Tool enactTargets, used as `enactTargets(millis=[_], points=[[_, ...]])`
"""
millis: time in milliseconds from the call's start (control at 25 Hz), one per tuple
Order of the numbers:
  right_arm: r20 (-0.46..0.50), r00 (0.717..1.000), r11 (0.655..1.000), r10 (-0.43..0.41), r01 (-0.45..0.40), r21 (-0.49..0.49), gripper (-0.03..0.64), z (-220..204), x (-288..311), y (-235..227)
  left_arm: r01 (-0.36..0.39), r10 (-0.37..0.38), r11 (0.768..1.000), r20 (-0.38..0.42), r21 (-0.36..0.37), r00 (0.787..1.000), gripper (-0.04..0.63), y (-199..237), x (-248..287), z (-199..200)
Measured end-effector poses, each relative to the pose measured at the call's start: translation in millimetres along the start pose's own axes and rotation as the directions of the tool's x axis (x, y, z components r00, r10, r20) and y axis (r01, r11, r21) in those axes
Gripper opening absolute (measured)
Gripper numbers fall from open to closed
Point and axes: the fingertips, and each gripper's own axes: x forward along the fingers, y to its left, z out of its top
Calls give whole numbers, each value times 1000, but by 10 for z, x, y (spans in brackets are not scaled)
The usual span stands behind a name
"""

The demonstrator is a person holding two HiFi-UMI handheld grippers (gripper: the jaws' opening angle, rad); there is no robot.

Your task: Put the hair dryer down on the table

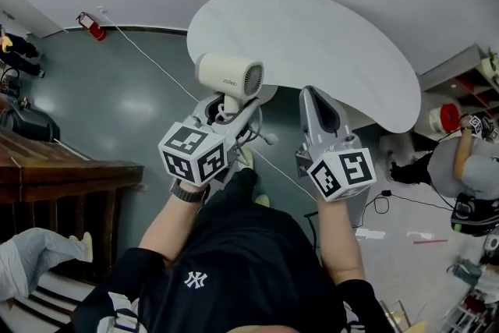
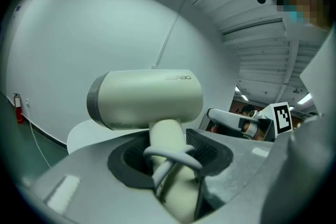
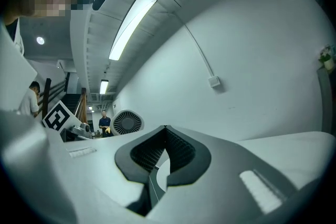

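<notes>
A cream hair dryer is held upright by its handle in my left gripper, above the near left edge of the white oval table. In the left gripper view the dryer's barrel lies crosswise over the jaws, which are shut on the handle, with a loop of its cord across it. My right gripper hovers beside it over the table's near edge, jaws shut with nothing between them. The dryer's grille shows at the left of the right gripper view.
A grey floor lies below and left of the table, with a red fire extinguisher by the wall and a white cable across it. A wooden bench stands at left. Shelving and another person are at right.
</notes>
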Motion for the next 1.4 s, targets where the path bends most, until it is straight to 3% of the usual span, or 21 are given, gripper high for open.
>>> enactTargets(millis=[560,920,1280,1400], points=[[-55,997,998,-59,60,13,21,-40,1460,-490,56,-58,998,-121,-21,991,193,1144,1136,246],[-100,994,999,-37,37,5,21,-183,2174,-1058,57,-52,998,-246,12,968,193,1656,1982,171],[-195,980,999,40,-34,35,21,-479,3084,-2003,40,-17,998,-409,47,913,193,2273,3176,-4],[-227,972,996,60,-44,77,21,-630,3297,-2293,32,5,997,-471,70,882,193,2473,3512,-132]])
